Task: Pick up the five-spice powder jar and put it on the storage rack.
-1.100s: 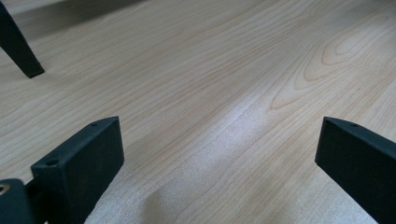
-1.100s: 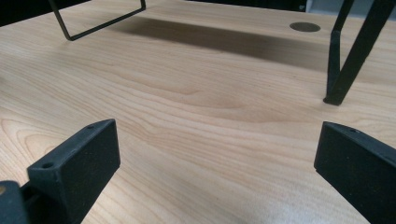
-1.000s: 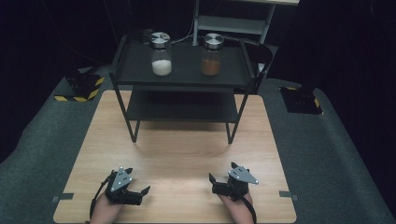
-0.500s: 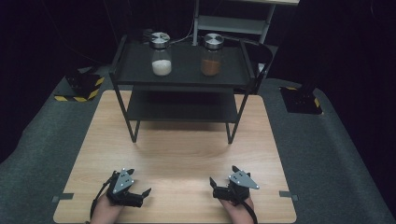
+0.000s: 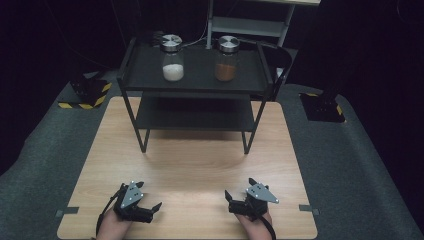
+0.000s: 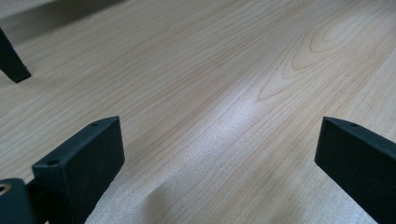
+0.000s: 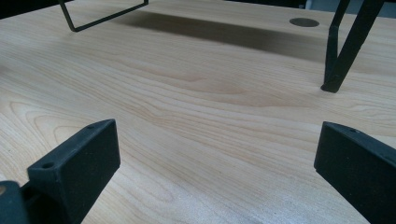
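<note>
The jars nearest the grippers' reach, one of white powder (image 5: 173, 64) and one of reddish-brown powder (image 5: 226, 64), stand on the top shelf of the black two-tier rack (image 5: 192, 85), well apart from both hands and from each other. Taking that rack as the landmark: closest to the person, well in front of it on the wooden table (image 5: 190, 170), the left gripper (image 5: 148, 212) rests low with its jaws spread wide and nothing between them, bare wood showing between them in the left gripper view (image 6: 219, 154). The right gripper (image 5: 235, 202) lies level with it, also well in front of the rack, jaws likewise wide and empty; its own view looks along the table (image 7: 187, 116) toward a rack leg (image 7: 340, 56). Beyond lies the rack's lower shelf, where nothing can be made out, then the top shelf with its raised rim. Each glass jar carries a metal lid and is roughly a third full. The likely risks are a gripper clipping the rim or side handle on the way in, or a smooth glass jar slipping or tipping if gripped too lightly or off-centre.
</note>
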`<state>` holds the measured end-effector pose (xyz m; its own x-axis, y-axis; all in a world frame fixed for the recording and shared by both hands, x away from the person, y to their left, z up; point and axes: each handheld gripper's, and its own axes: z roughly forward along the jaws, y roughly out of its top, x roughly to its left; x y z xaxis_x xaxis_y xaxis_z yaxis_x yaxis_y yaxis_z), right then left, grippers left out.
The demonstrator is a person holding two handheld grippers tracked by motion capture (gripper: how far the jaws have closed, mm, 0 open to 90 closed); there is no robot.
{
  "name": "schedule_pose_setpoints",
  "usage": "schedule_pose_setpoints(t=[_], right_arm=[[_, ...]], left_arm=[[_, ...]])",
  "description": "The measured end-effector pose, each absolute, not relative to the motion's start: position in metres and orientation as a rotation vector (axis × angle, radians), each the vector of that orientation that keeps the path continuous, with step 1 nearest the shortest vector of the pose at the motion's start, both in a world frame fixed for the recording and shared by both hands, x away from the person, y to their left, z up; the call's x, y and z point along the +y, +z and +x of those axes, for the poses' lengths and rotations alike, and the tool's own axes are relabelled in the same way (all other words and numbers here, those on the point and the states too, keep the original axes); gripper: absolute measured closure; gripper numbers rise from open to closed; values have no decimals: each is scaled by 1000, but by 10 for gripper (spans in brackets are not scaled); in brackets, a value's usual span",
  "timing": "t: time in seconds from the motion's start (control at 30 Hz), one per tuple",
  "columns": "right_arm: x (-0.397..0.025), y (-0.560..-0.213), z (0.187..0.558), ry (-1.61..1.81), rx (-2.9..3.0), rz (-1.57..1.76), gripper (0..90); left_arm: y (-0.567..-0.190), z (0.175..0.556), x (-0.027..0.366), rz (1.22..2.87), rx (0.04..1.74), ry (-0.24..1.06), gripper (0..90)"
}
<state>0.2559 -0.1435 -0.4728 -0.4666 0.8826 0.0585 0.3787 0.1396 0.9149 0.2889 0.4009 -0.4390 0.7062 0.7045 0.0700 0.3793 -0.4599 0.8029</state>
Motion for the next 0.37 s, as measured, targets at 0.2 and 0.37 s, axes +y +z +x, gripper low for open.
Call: schedule_pose_setpoints(t=[0.2, 0.37], right_arm=[[-147, -474, 254, 1316, 1905, 1215, 2], [-154, -475, 250, 1341, 1887, 1246, 2]], left_arm=[[-442, 293, 404, 2058, 824, 480, 24], [-448, 303, 422, 1906, 835, 351, 62]])
